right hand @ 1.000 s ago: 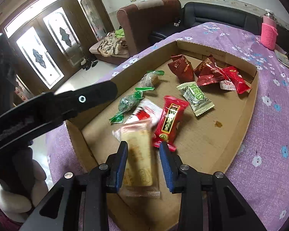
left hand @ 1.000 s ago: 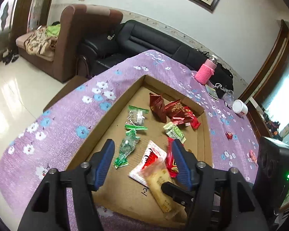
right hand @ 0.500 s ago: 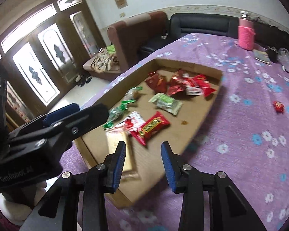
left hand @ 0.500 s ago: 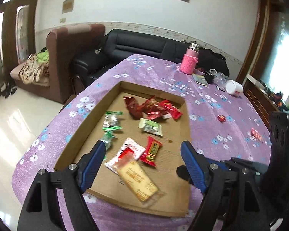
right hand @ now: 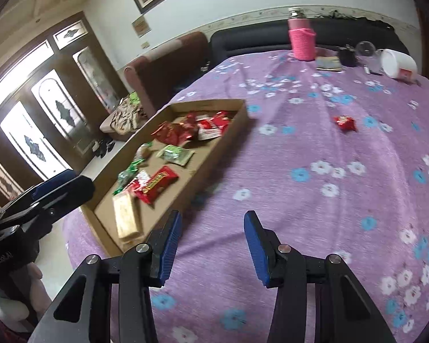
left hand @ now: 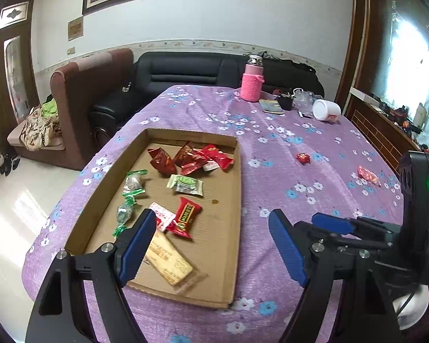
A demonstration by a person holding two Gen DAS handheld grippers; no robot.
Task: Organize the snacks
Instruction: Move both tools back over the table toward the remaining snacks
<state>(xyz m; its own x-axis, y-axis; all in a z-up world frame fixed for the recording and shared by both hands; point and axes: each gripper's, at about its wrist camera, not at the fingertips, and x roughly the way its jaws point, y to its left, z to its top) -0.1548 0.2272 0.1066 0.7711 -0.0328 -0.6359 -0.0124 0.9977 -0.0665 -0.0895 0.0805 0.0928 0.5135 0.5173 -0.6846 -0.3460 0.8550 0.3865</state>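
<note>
Both tongs hang spread wide and empty above the purple-clothed surface (left hand: 271,148): the left tongs (left hand: 211,245) over the cardboard tray (left hand: 238,200), the right tongs (right hand: 211,245) just right of it. Snacks lie inside the tray, a biscuit pack (left hand: 168,254) at its near end; a red candy (right hand: 344,122) lies well right of the tray.

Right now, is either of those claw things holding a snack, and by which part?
Nothing is held. The left gripper and the right gripper are both open, with empty fingers. The biscuit pack lies in the box.
</note>
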